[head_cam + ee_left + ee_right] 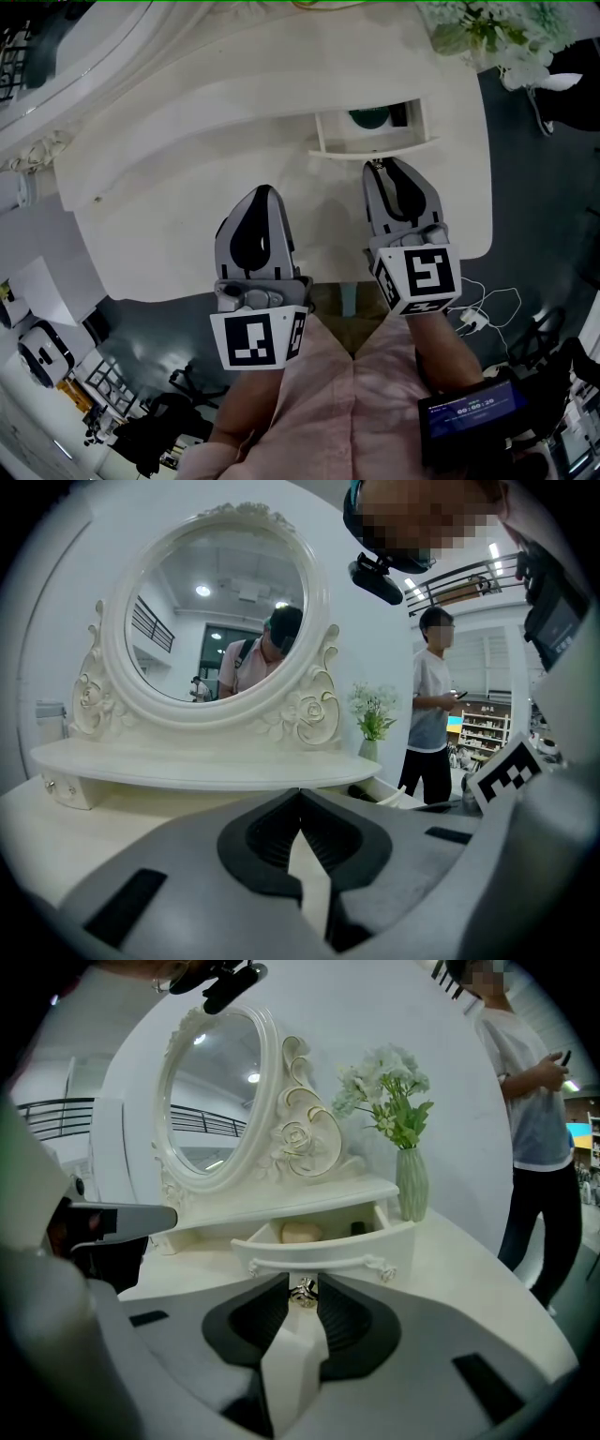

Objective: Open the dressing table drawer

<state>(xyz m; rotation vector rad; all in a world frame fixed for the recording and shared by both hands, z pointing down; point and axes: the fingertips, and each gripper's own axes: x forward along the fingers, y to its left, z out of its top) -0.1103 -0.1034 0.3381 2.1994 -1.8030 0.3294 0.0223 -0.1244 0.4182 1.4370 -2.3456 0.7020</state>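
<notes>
At the right end of the white dressing table (187, 169), below the shelf under the oval carved-frame mirror (211, 1091), the small white curved-front drawer (319, 1251) stands pulled out of its recess. Its long axis runs side to side along the table's edge, and its front panel faces the person. A pale rounded object and a dark one lie inside. The right gripper (382, 167) points at the middle of the front panel, its jaws clamped on the small silver metal knob (302, 1292). The left gripper (265, 192) rests over the bare tabletop well to the drawer's left, its jaws together and holding nothing. A green glass vase of white flowers (411, 1183) stands just beside the drawer.
</notes>
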